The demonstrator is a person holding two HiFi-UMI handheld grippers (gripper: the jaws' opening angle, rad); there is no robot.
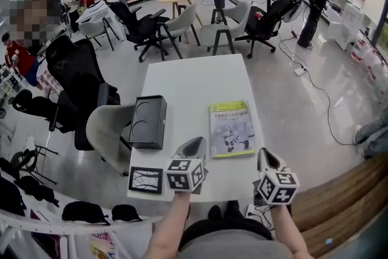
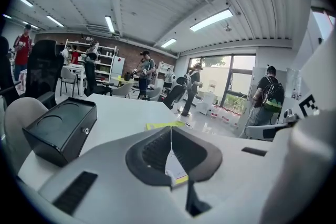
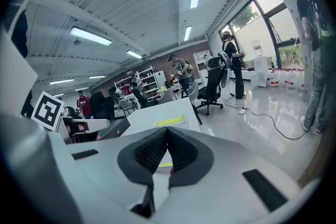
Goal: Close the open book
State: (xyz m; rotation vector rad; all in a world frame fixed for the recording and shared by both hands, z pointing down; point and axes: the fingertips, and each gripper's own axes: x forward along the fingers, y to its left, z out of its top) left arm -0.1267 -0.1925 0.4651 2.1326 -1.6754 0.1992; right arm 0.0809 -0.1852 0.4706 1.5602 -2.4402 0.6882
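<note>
Plainly the book [image 1: 231, 128] lies closed and flat on the right half of the white table [image 1: 188, 79], towards its near edge. Its front cover faces up, with a yellow-green band across the top and a pale grey drawing beneath. There is one book, one black box [image 1: 147, 121] with two round hollows in its lid to the book's left, one black-bordered marker card [image 1: 145, 179] at the near left corner, and two grippers. The left gripper [image 1: 194, 144] and the right gripper [image 1: 265, 158], just beside the book's near corners, each have their jaws pressed together with nothing between them.
</note>
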